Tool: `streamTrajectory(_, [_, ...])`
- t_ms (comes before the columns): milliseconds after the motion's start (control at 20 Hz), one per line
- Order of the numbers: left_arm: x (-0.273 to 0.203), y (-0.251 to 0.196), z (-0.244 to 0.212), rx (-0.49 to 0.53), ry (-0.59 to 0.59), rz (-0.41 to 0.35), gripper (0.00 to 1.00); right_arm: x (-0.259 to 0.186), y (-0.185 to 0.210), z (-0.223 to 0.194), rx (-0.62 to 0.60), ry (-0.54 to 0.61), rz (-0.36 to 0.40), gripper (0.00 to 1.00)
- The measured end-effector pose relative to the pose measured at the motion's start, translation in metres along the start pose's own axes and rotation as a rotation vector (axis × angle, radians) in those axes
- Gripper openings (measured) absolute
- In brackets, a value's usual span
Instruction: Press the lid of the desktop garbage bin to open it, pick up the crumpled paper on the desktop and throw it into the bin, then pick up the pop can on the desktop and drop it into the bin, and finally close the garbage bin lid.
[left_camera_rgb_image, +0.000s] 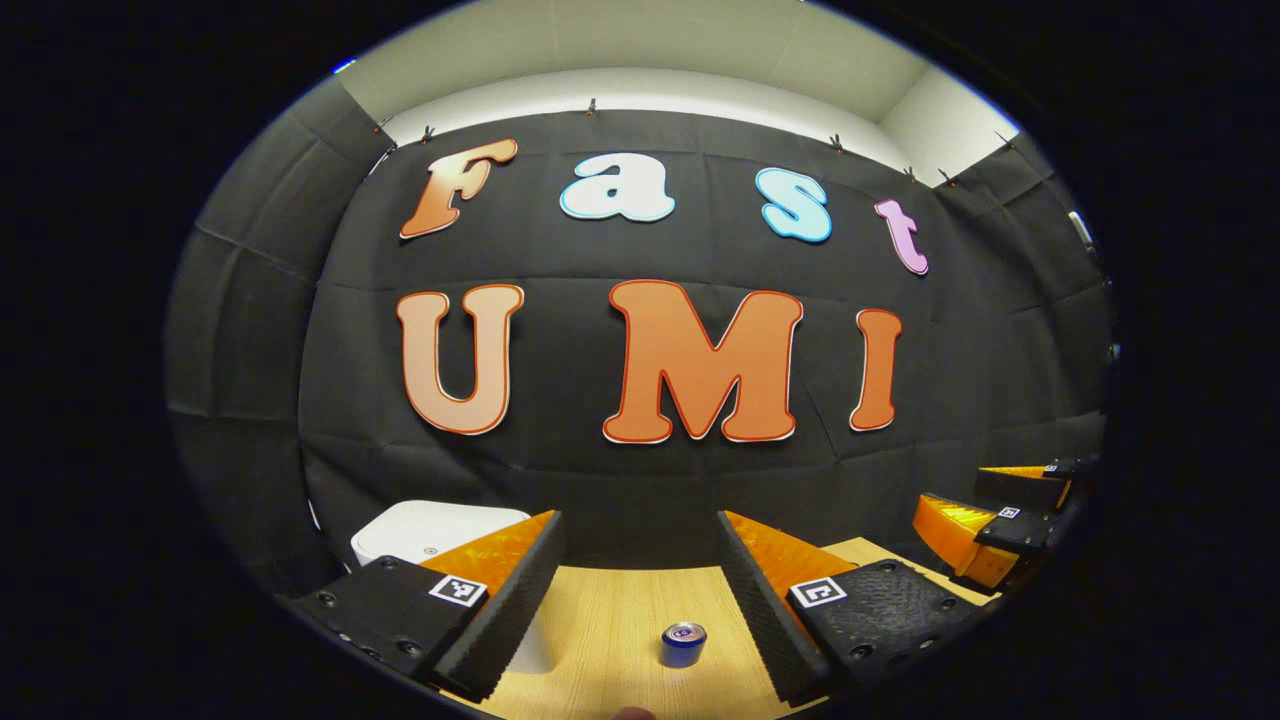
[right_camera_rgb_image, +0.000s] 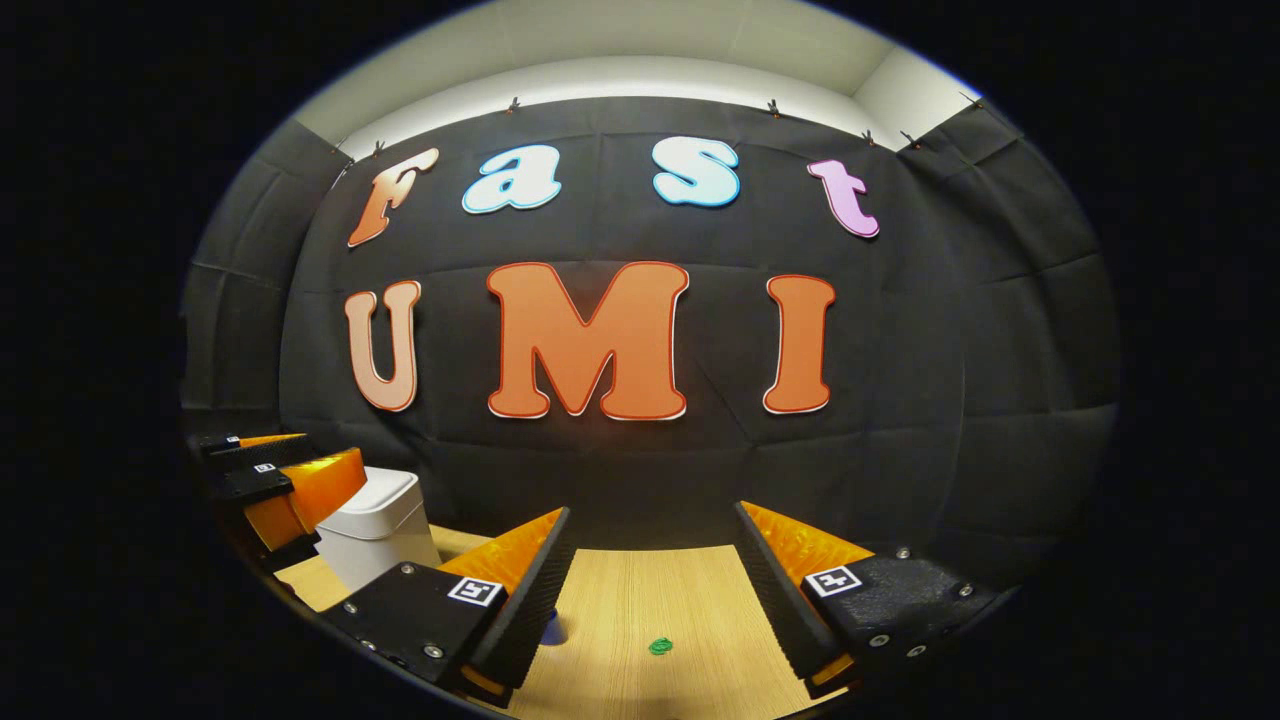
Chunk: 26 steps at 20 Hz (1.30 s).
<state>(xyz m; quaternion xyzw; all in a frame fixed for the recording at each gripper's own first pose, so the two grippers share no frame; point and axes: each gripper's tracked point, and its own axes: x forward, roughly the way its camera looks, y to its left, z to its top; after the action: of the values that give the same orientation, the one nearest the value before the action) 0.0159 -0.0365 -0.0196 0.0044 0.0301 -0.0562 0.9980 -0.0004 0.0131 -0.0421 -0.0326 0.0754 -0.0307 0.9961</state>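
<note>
In the left gripper view, the left claw (left_camera_rgb_image: 640, 585) is held level above the wooden desk (left_camera_rgb_image: 610, 620), aimed at the back wall of black cloth (left_camera_rgb_image: 640, 470). Its 2 fingers (left_camera_rgb_image: 500, 600) stand wide apart with nothing between them. Each finger carries a small square black-and-white marker (left_camera_rgb_image: 458, 590); the pattern holds no writing that can be read.

Between those fingers, lower down on the desk, a blue pop can (left_camera_rgb_image: 684, 644) stands upright with its silver top facing up. Any print on its side is too small to make out. The white garbage bin (left_camera_rgb_image: 435, 535) sits behind the left finger, its lid down; a small round mark shows on the lid.

At the right edge of that view the right claw (left_camera_rgb_image: 1000, 520) hangs in the air at about the same height, well apart from the can.

In the right gripper view, the right claw (right_camera_rgb_image: 650, 590) is also level and spread open, gripping nothing. A small green thing (right_camera_rgb_image: 660, 646) lies on the desk between its fingers; what it is cannot be told. The bin (right_camera_rgb_image: 375, 530) stands at the left, just behind the left claw (right_camera_rgb_image: 270, 480), whose opening cannot be judged from here.
</note>
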Motion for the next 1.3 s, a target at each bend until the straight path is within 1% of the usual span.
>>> streamTrajectory(100, [0.000,0.004,0.003,-0.007,-0.003,0.003,0.94,-0.002,0.000,0.000,-0.010,-0.001,0.001,0.94])
streamTrajectory(150, [0.000,0.008,0.001,-0.012,0.007,0.008,0.92,-0.002,-0.001,-0.001,-0.011,0.000,0.000,0.94])
streamTrajectory(250, [0.001,0.016,-0.005,-0.021,0.035,0.022,0.92,-0.003,-0.002,-0.001,-0.011,0.006,-0.002,0.94])
streamTrajectory(300, [0.000,0.020,-0.007,-0.024,0.043,0.028,0.94,-0.002,-0.001,-0.003,-0.011,0.010,-0.002,0.94])
streamTrajectory(400, [0.002,0.024,-0.004,-0.023,0.047,0.023,0.93,-0.002,-0.004,-0.006,-0.013,0.019,-0.008,0.94])
streamTrajectory(450, [0.002,0.028,-0.001,-0.018,0.042,0.026,0.94,-0.002,-0.003,-0.007,-0.017,0.020,-0.008,0.94])
streamTrajectory(500, [0.001,0.036,0.002,-0.013,0.033,0.039,0.94,-0.002,-0.002,-0.008,-0.021,0.022,-0.007,0.94])
streamTrajectory(600, [0.000,0.055,0.009,-0.024,0.010,0.083,0.90,-0.002,0.003,-0.010,-0.020,0.025,0.006,0.94])
streamTrajectory(700, [0.002,0.071,0.007,-0.057,0.018,0.112,0.74,-0.001,0.010,-0.011,-0.026,0.025,0.021,0.94])
streamTrajectory(750, [0.005,0.078,0.003,-0.067,0.033,0.122,0.69,0.000,0.014,-0.011,-0.030,0.022,0.027,0.94])
streamTrajectory(800, [0.006,0.091,-0.005,-0.084,0.053,0.140,0.58,0.000,0.018,-0.011,-0.032,0.020,0.034,0.94])
streamTrajectory(850, [0.007,0.103,-0.010,-0.103,0.067,0.158,0.45,0.002,0.022,-0.011,-0.033,0.021,0.040,0.94])
streamTrajectory(900, [0.007,0.115,-0.015,-0.121,0.081,0.175,0.42,0.003,0.025,-0.012,-0.035,0.022,0.045,0.94])
streamTrajectory(950, [0.010,0.124,-0.021,-0.128,0.092,0.181,0.35,0.005,0.028,-0.014,-0.038,0.025,0.049,0.94])
streamTrajectory(1000, [0.013,0.136,-0.026,-0.122,0.109,0.194,0.32,0.006,0.029,-0.015,-0.041,0.029,0.051,0.94])
streamTrajectory(1050, [0.019,0.152,-0.030,-0.111,0.121,0.211,0.17,0.007,0.031,-0.017,-0.041,0.034,0.052,0.94])
streamTrajectory(1100, [0.021,0.171,-0.038,-0.103,0.141,0.241,0.07,0.008,0.034,-0.019,-0.040,0.039,0.054,0.94])
streamTrajectory(1150, [0.031,0.181,-0.042,-0.115,0.163,0.234,0.00,0.010,0.035,-0.020,-0.039,0.043,0.056,0.94])
streamTrajectory(1200, [0.041,0.185,-0.048,-0.138,0.184,0.204,0.00,0.011,0.037,-0.021,-0.043,0.045,0.055,0.94])
streamTrajectory(1250, [0.051,0.194,-0.056,-0.146,0.203,0.195,0.00,0.010,0.038,-0.023,-0.048,0.046,0.053,0.94])
streamTrajectory(1300, [0.060,0.204,-0.065,-0.132,0.223,0.189,0.00,0.011,0.037,-0.023,-0.051,0.047,0.050,0.94])
